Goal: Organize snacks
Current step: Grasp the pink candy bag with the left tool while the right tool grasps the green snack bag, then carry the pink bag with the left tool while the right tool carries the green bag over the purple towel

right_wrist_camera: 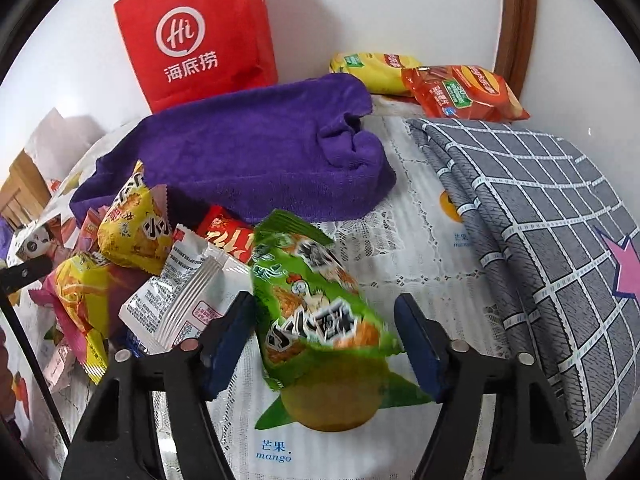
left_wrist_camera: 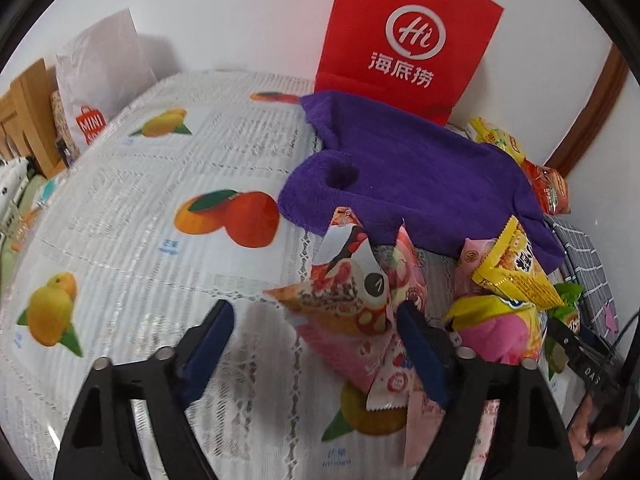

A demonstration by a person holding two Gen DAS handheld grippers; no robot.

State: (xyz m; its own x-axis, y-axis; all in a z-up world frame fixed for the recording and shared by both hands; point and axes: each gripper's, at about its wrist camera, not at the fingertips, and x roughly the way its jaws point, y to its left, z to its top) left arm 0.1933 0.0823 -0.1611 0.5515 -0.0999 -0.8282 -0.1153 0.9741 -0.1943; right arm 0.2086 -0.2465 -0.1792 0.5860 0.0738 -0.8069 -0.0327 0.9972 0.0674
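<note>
Two claws stand apart, gripping nothing. Between the right gripper (right_wrist_camera: 325,334) jaws lies the green snack packet (right_wrist_camera: 316,304), untouched by either pad; the pink panda packet (left_wrist_camera: 352,300) leans against the left gripper (left_wrist_camera: 316,344)'s right pad. Both look light, puffy, crinkly and slippery: pinch mid-body gently, likely crushable. Beyond lies the purple towel (right_wrist_camera: 248,152).

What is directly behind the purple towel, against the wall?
A red paper bag with a white Hi logo stands upright behind the purple towel, close to the white wall. The towel covers the bag's bottom edge, so whether it rests on the table cannot be seen.
</note>
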